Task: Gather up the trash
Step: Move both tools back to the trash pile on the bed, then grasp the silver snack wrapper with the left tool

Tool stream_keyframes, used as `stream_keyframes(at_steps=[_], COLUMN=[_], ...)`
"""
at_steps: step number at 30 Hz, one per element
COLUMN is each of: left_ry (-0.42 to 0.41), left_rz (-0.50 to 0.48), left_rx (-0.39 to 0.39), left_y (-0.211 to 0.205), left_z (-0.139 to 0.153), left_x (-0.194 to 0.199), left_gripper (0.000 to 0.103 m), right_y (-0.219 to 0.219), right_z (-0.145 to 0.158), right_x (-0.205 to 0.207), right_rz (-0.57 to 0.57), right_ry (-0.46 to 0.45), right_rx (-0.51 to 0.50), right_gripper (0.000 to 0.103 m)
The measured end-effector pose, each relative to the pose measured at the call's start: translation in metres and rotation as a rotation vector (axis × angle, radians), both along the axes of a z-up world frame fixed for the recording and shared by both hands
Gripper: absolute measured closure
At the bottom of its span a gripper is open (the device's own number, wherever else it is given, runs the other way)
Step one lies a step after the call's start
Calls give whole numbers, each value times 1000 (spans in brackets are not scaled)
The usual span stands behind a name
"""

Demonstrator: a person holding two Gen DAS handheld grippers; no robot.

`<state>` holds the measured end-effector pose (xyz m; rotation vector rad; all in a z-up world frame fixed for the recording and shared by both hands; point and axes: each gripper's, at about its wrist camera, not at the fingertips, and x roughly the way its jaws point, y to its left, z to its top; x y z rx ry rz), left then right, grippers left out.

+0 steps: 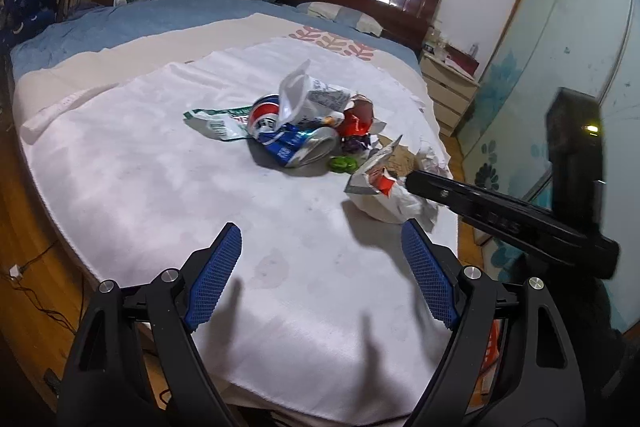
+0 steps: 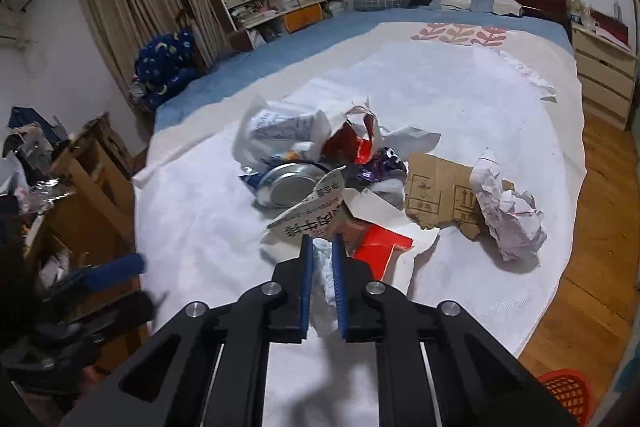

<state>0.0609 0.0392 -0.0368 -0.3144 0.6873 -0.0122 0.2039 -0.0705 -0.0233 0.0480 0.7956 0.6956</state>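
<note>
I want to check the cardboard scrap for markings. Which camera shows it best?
The right wrist view: the cardboard scrap lies flat and near, printed symbols visible, beside the crumpled paper. In the left wrist view only a brown sliver shows behind the wrapper.

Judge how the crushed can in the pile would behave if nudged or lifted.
The crushed can lies on its side, so it may roll a little, though dents should stop it. Probably light. Wrappers draped over it may shift along.
</note>
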Motion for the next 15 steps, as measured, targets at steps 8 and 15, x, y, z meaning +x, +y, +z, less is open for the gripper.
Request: stream_keyframes(at_steps=[8,15], left_ry=[37,52], left_rz=[16,-6], left_rx=[-24,-69], left_y=[-11,-22], left_z=[-13,-19], left_x=[19,45], left_gripper=[21,19], right_y=[-34,-68], right_z=[13,6], right_x=[-21,-34], right_rz=[21,15], right_ry=[23,67], right_rx=[45,44], right_gripper=[97,97])
